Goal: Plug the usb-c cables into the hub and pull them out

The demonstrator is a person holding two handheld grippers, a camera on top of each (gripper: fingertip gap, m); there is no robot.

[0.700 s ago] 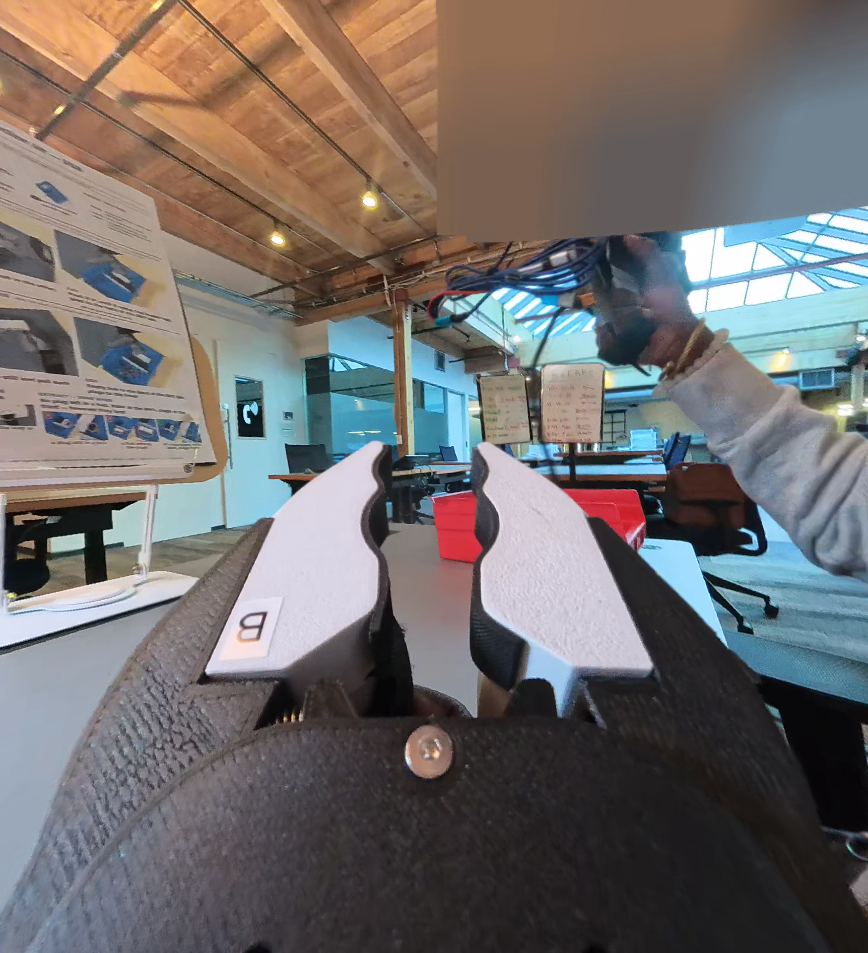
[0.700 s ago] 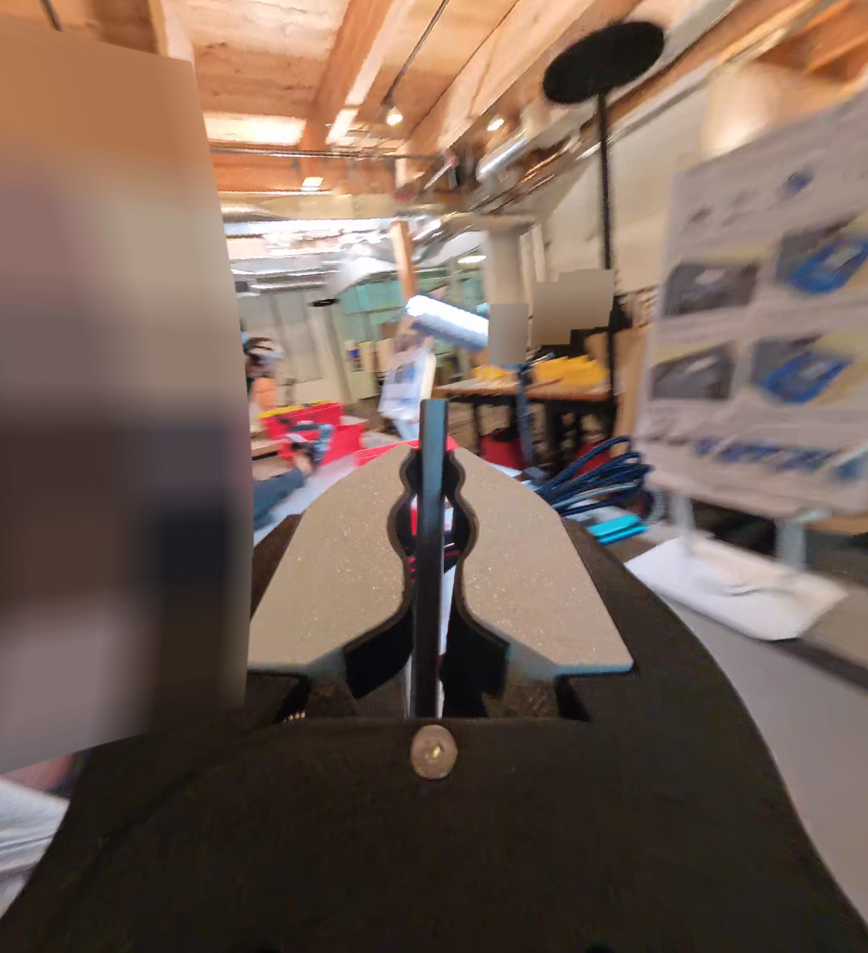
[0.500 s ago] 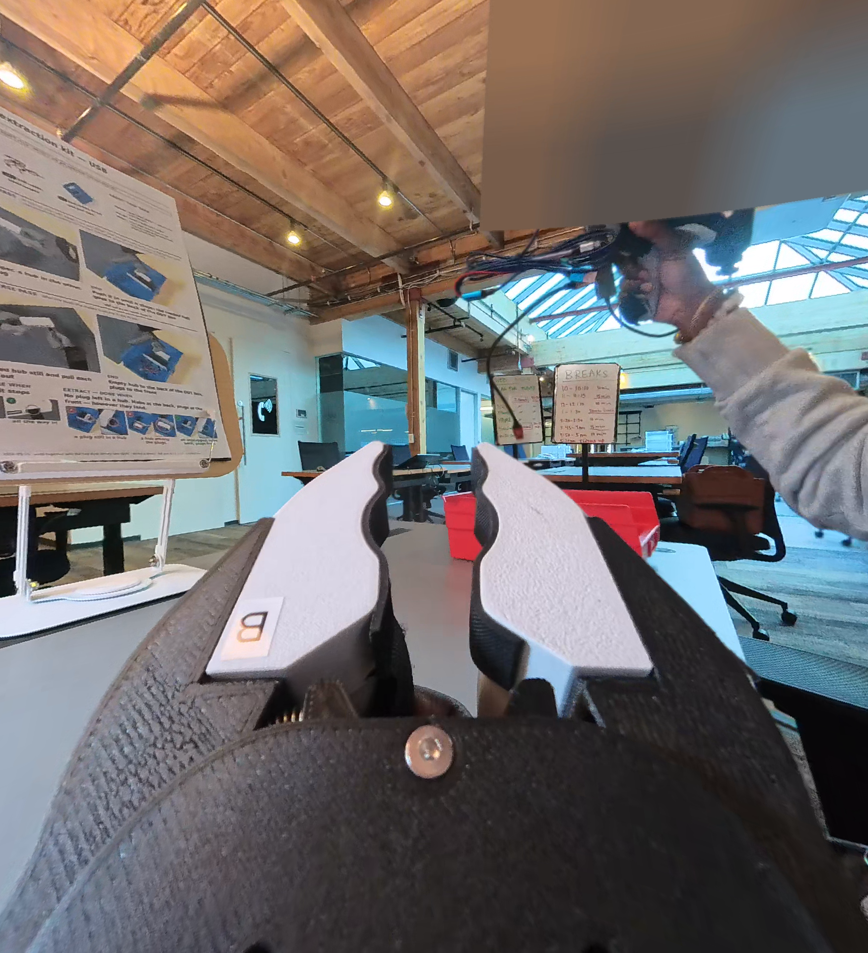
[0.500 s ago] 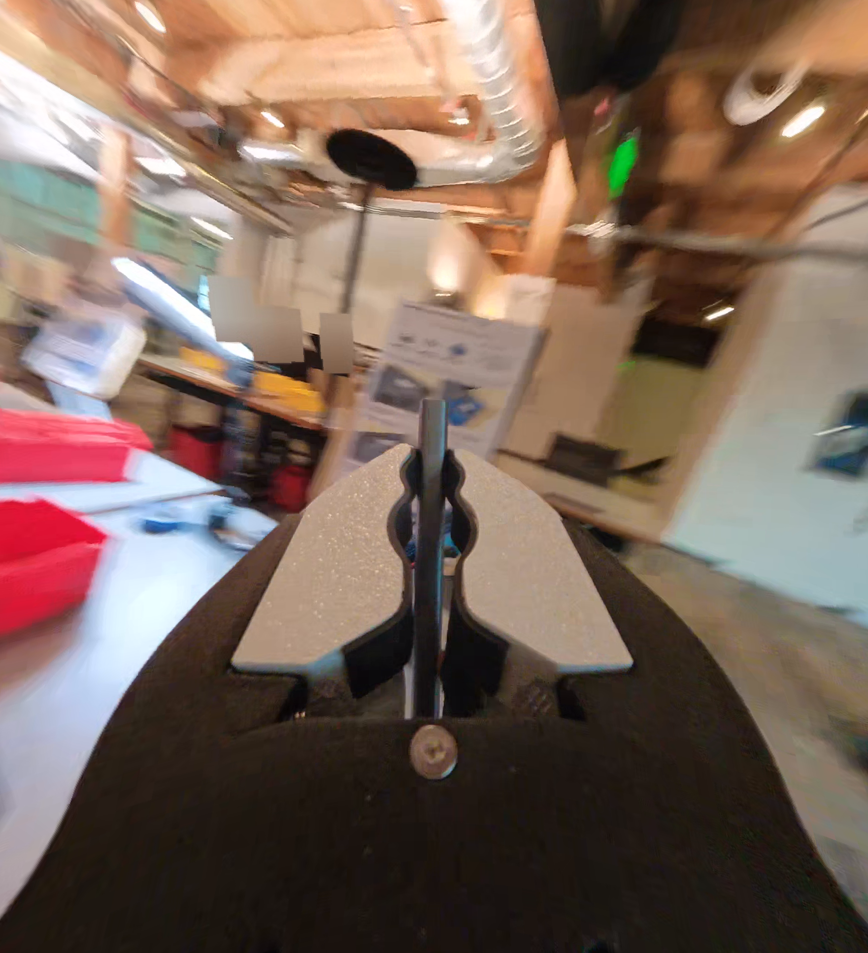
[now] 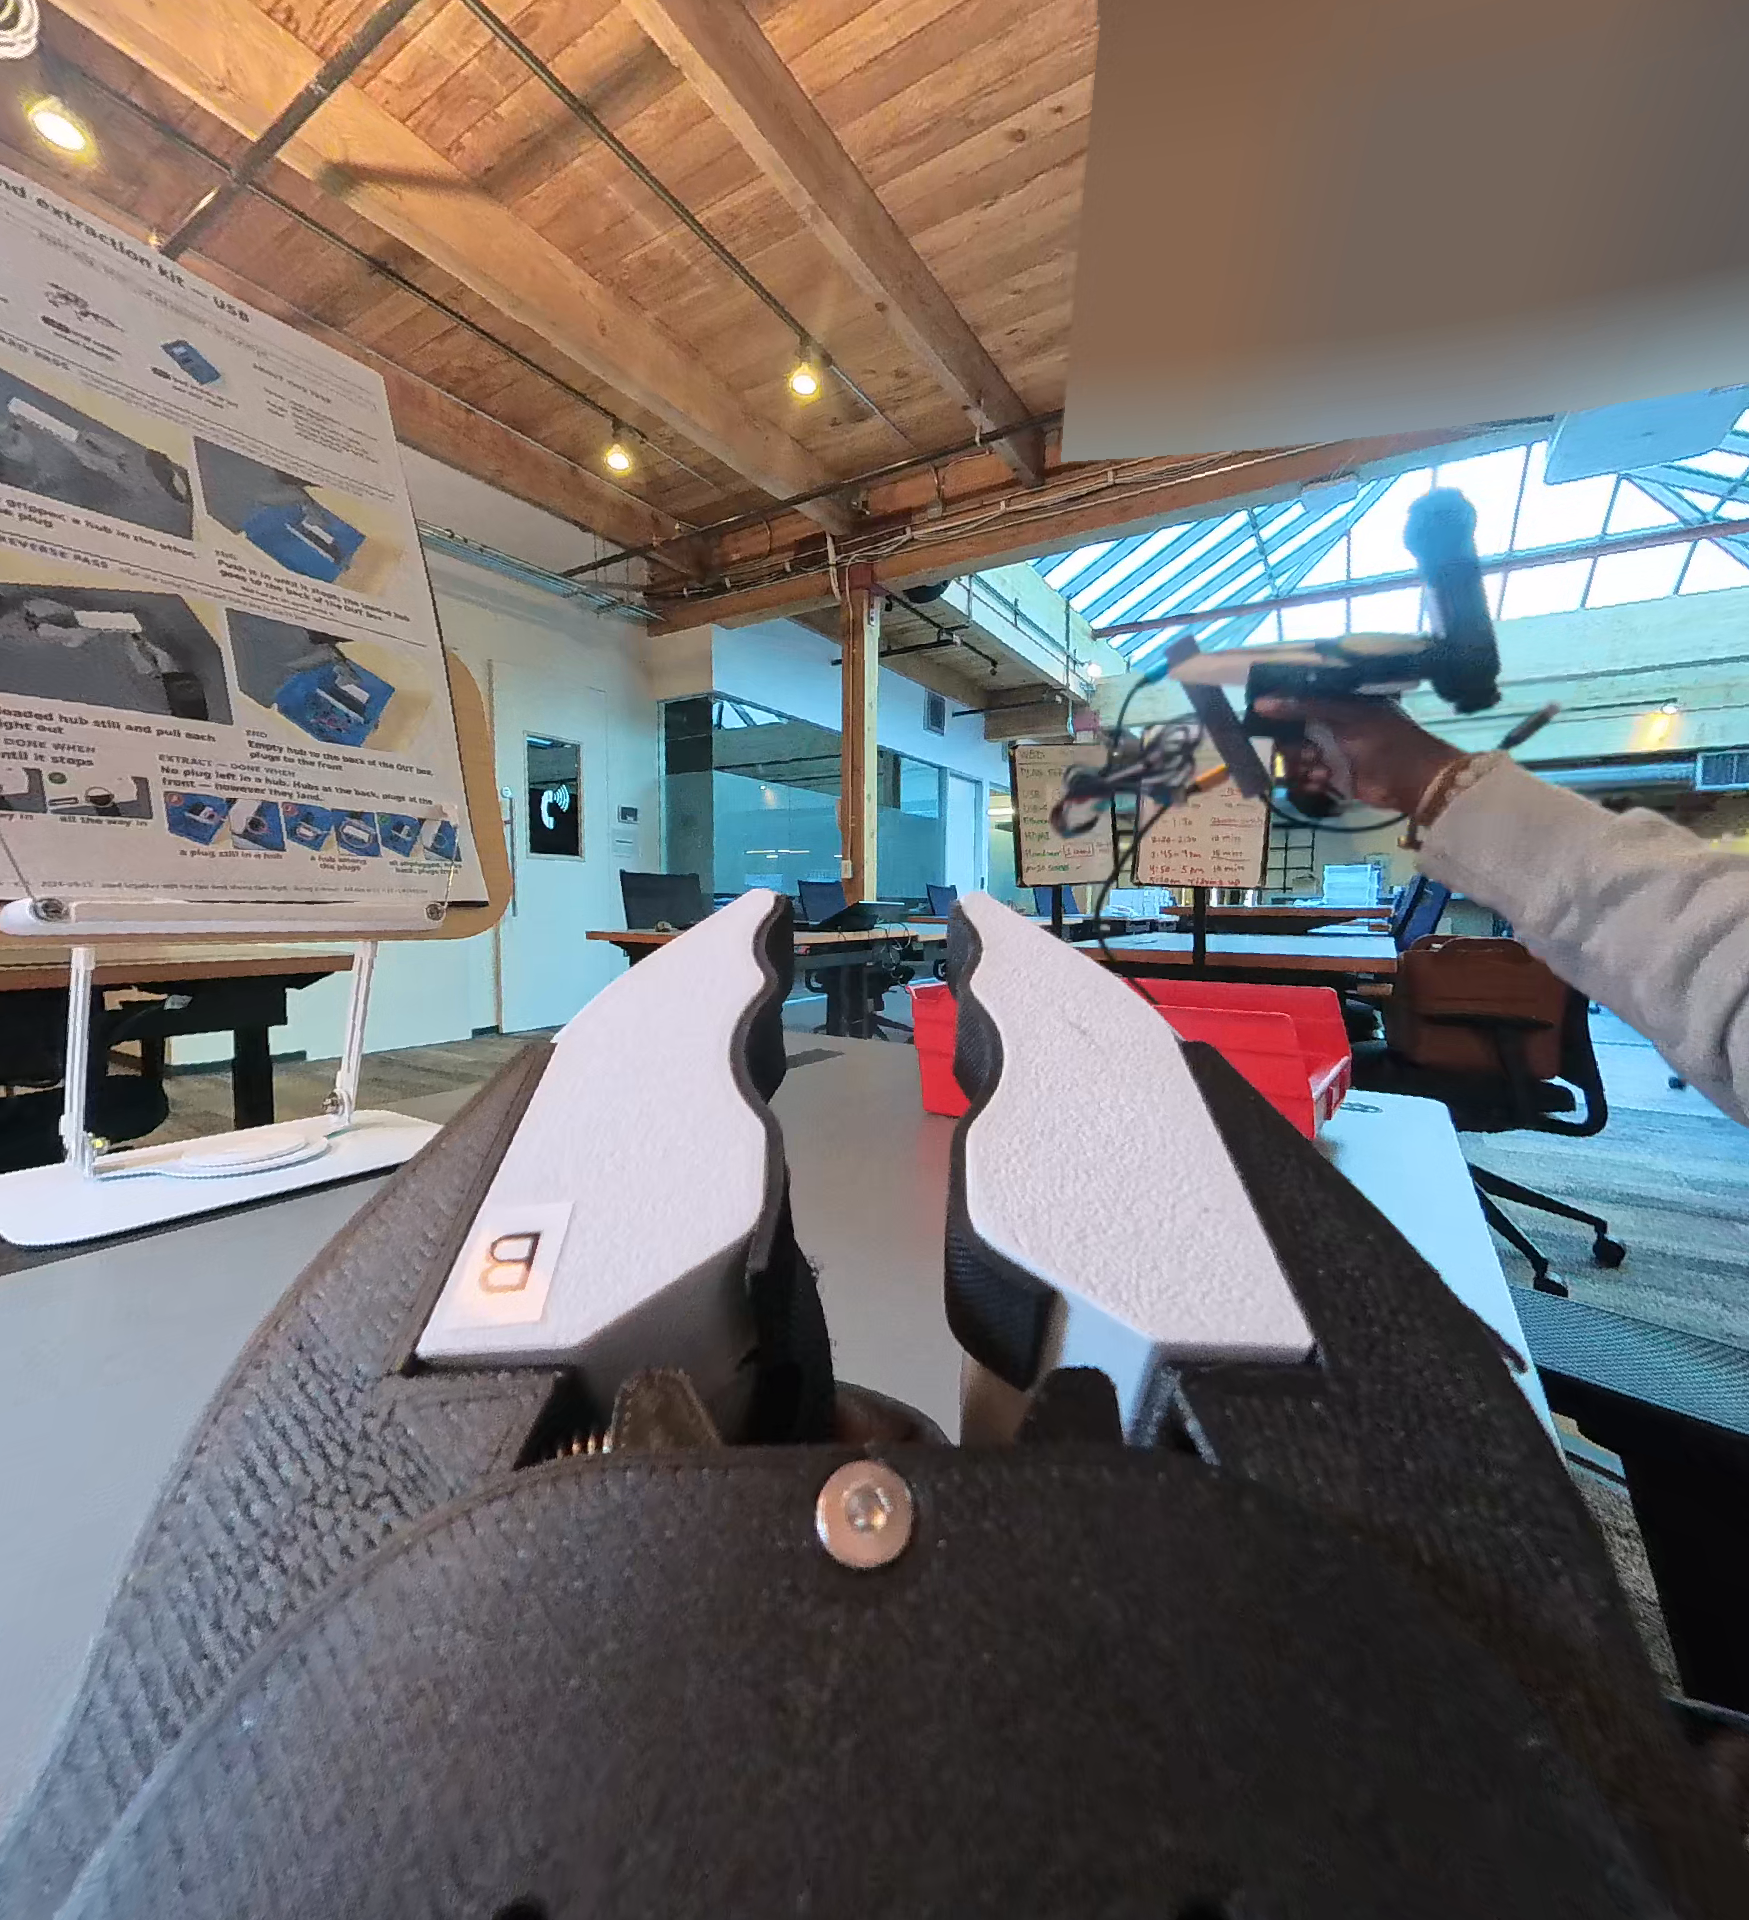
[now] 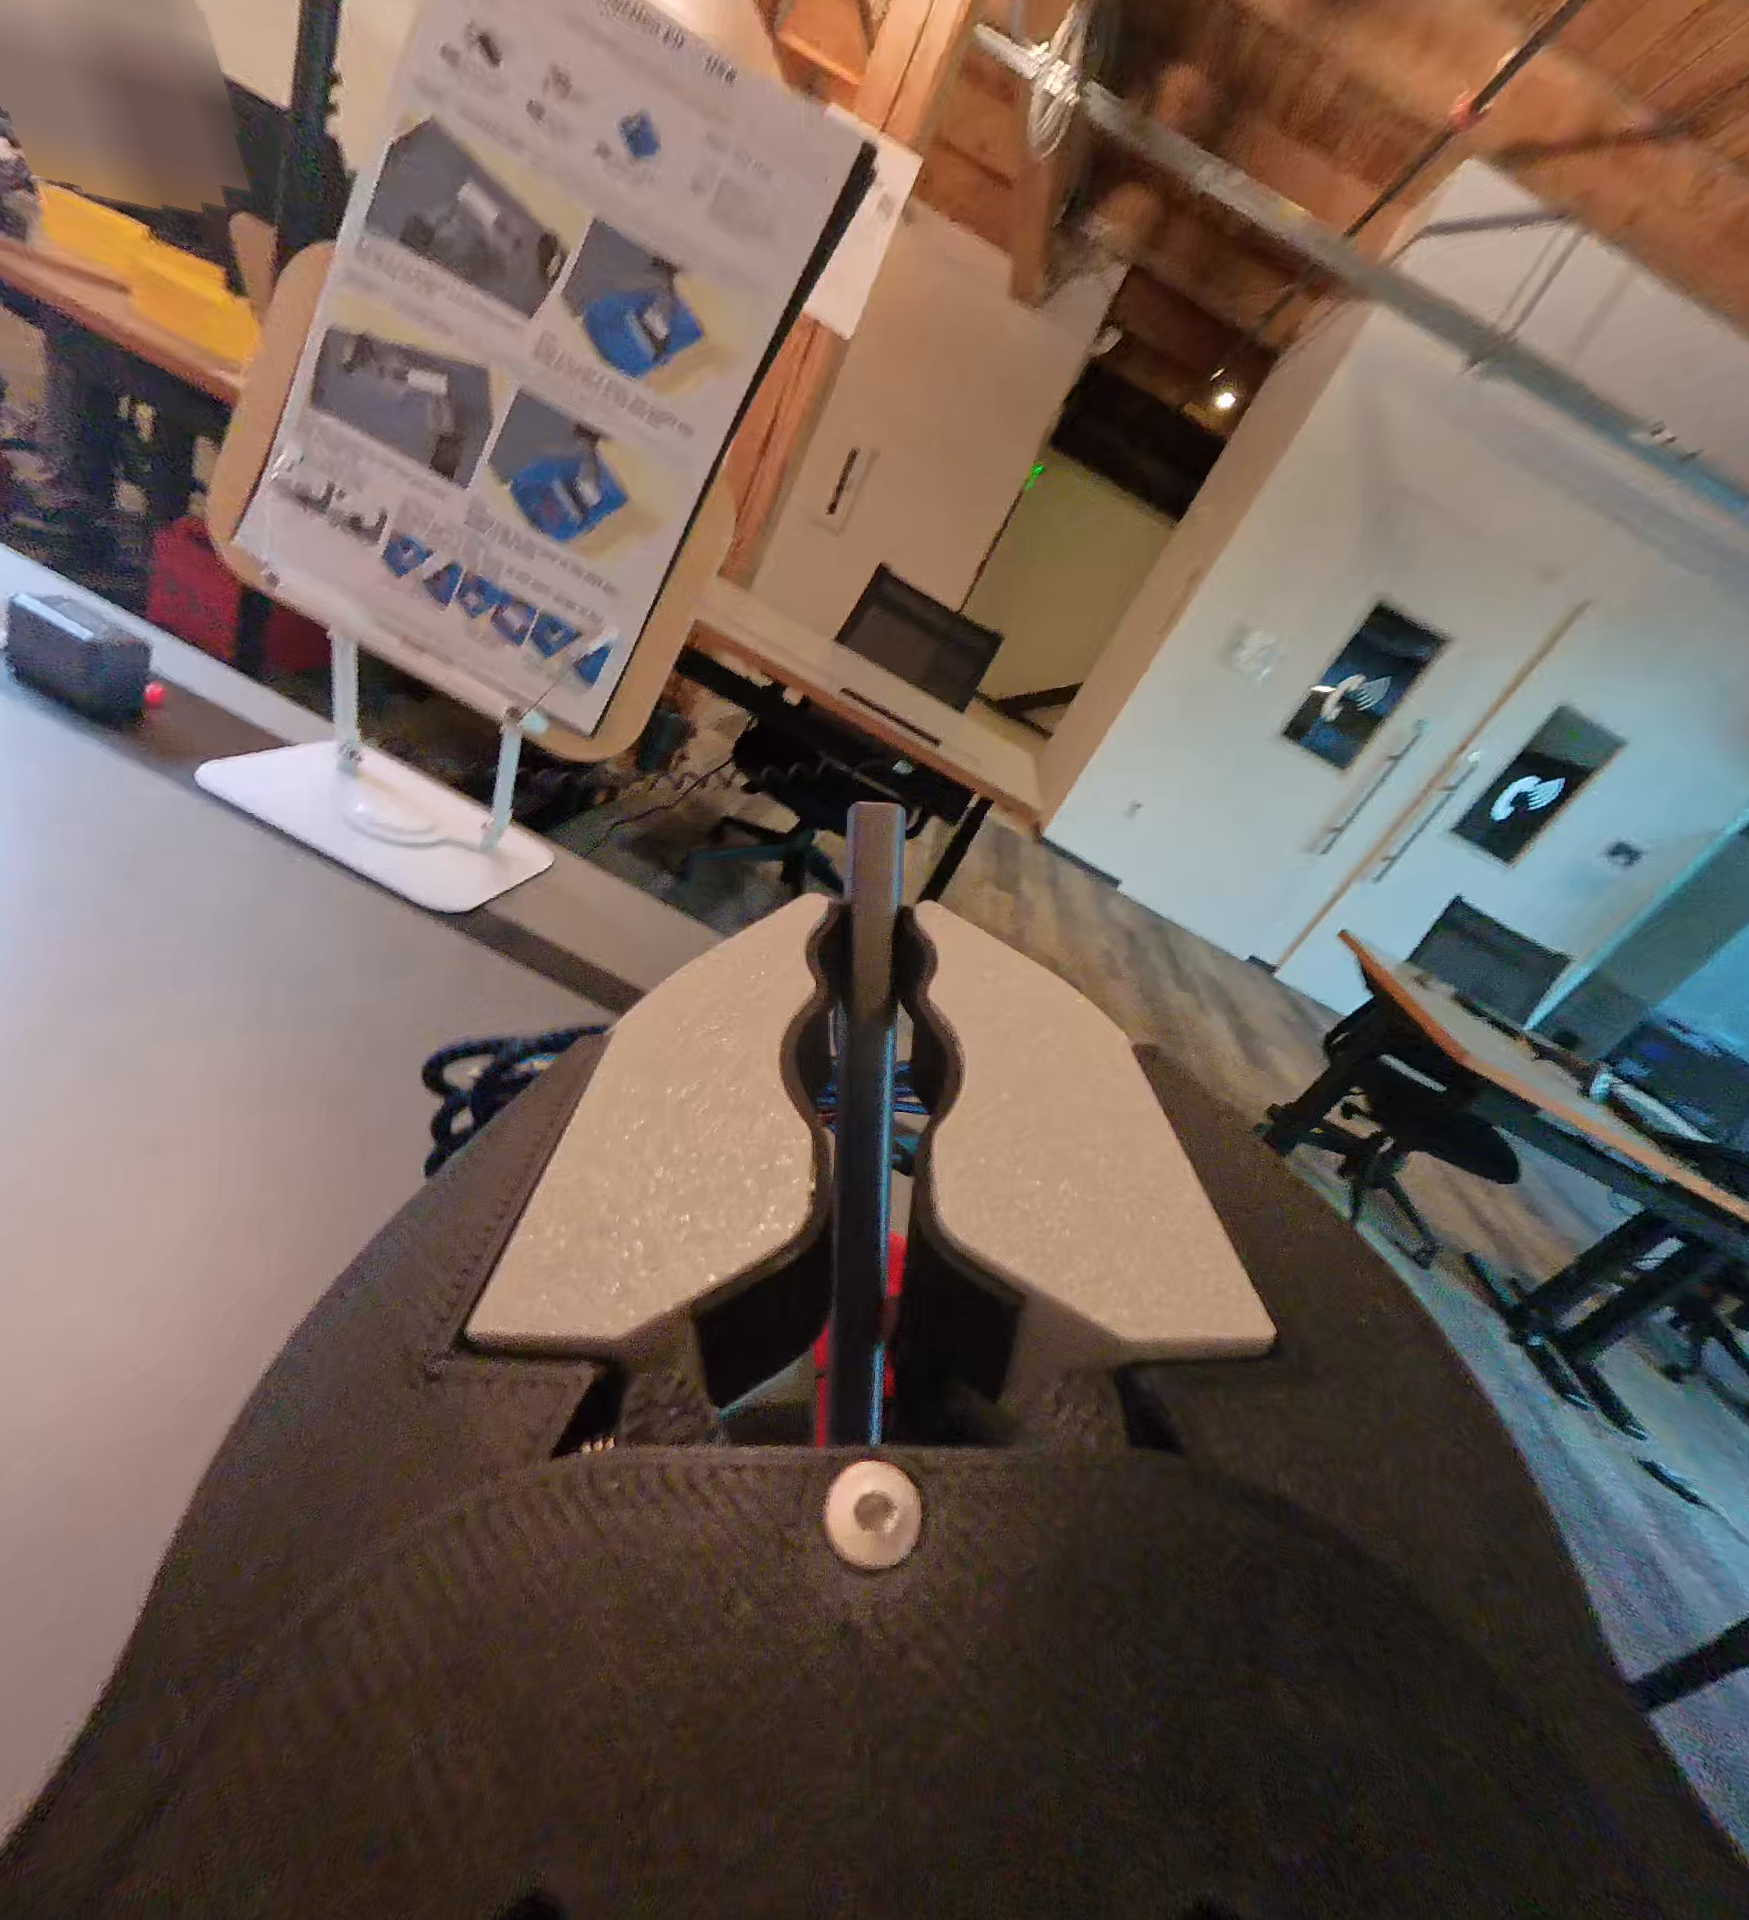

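Grey table (image 5: 70, 1403), left gripper (image 5: 859, 935) parted, right gripper (image 6: 870, 914) clamping hub (image 6: 868, 1039)

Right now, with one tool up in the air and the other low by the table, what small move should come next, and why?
Probably lower the right gripper toward the left gripper. Its fingers are shut on the thin dark hub, cables dangling, held high above the table; the left's fingers are open, empty, too far to pull plugs.
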